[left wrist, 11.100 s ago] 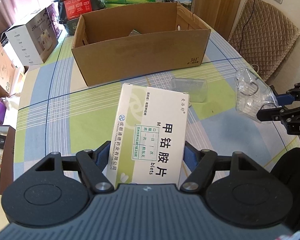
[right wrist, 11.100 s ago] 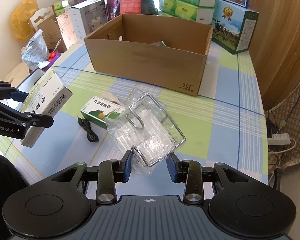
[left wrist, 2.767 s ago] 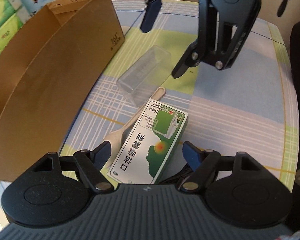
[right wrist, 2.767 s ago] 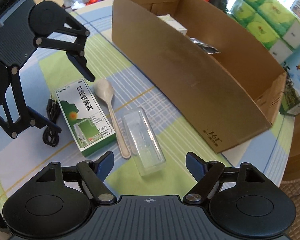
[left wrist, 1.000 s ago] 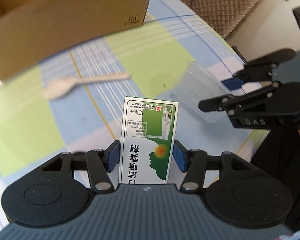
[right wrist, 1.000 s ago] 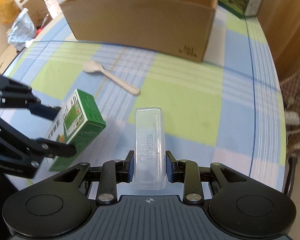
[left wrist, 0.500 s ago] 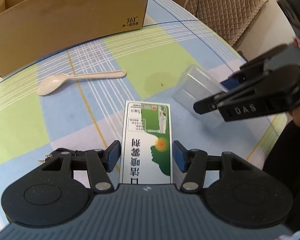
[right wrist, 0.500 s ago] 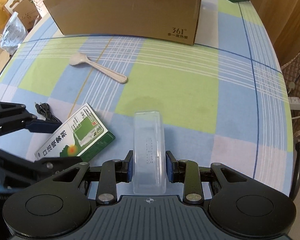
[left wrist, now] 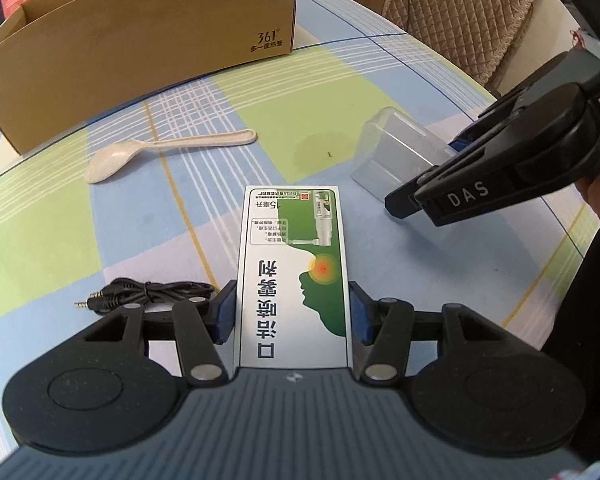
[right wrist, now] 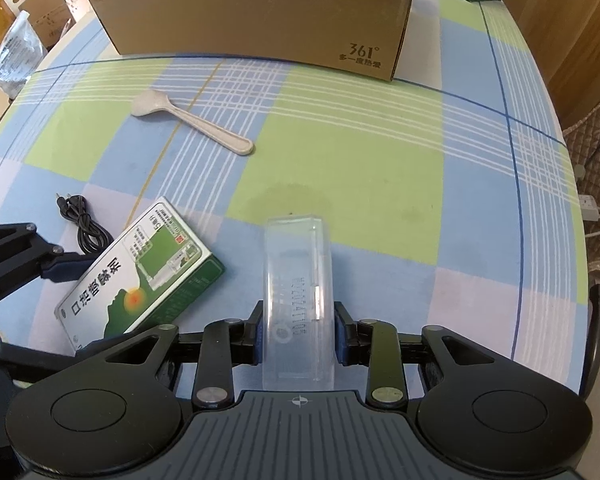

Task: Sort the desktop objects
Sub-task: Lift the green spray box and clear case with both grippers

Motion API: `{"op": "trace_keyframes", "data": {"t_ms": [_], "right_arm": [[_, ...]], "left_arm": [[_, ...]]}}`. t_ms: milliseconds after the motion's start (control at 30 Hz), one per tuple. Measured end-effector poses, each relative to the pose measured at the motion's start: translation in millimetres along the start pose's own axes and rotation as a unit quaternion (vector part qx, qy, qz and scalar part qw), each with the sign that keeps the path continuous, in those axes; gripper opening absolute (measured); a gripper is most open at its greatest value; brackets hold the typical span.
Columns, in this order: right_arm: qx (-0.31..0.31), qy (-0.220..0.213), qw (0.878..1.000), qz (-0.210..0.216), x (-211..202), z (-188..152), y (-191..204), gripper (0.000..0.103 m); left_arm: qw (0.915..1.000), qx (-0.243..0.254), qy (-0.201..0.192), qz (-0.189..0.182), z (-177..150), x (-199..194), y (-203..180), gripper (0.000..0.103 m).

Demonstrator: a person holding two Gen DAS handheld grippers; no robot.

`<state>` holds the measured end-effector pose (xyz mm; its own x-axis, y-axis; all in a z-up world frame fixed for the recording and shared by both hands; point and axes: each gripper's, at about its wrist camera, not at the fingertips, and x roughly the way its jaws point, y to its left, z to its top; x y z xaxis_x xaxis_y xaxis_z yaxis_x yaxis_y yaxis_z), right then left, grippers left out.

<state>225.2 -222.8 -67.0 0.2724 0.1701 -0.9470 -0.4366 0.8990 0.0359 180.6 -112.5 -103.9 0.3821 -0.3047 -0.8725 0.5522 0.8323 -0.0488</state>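
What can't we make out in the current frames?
- Tall brown cardboard box: inside hidden by its front wall, both views.
- Clear plastic case: contents unreadable through the plastic, right wrist view.
- Green-and-white medicine box: near end hidden by left gripper body.
- Black audio cable: partly behind that gripper.

The right tongs point(right wrist: 296, 334) grip a clear plastic case point(right wrist: 298, 300) by its long sides, the blue pads pressed against both walls and the case pointing straight ahead over the checked table point(right wrist: 340, 168). To the left, the left tongs point(right wrist: 66, 304) clamp a green and white medicine box point(right wrist: 140, 276), which is tilted with its far end toward the case but apart from it. A coiled black audio cable point(right wrist: 82, 224) lies just beyond that box. Farther off, a beige spoon point(right wrist: 192, 122) rests on the table, bowl to the left. A brown cardboard box point(right wrist: 260, 12) printed "361°" stands at the far edge.
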Motion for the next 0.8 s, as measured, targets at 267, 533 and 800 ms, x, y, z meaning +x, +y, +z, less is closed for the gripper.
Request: {"op": "trace_keyframes", "data": {"t_ms": [267, 533, 800], "right_arm": [[0.024, -0.042, 0.999, 0.002, -24, -9, -2, 0.028], [0.046, -0.076, 0.996, 0.010, -57, -23, -4, 0.028], [0.060, -0.104, 0.992, 0.031, -83, -37, 6, 0.028]], "left_arm": [[0.9987, -0.049, -0.015, 0.005, -2, -24, 0, 0.050], [0.9952, -0.091, -0.034, 0.012, 3, -56, -1, 0.050], [0.9931, -0.108, -0.042, 0.017, -4, -77, -5, 0.050]]}}
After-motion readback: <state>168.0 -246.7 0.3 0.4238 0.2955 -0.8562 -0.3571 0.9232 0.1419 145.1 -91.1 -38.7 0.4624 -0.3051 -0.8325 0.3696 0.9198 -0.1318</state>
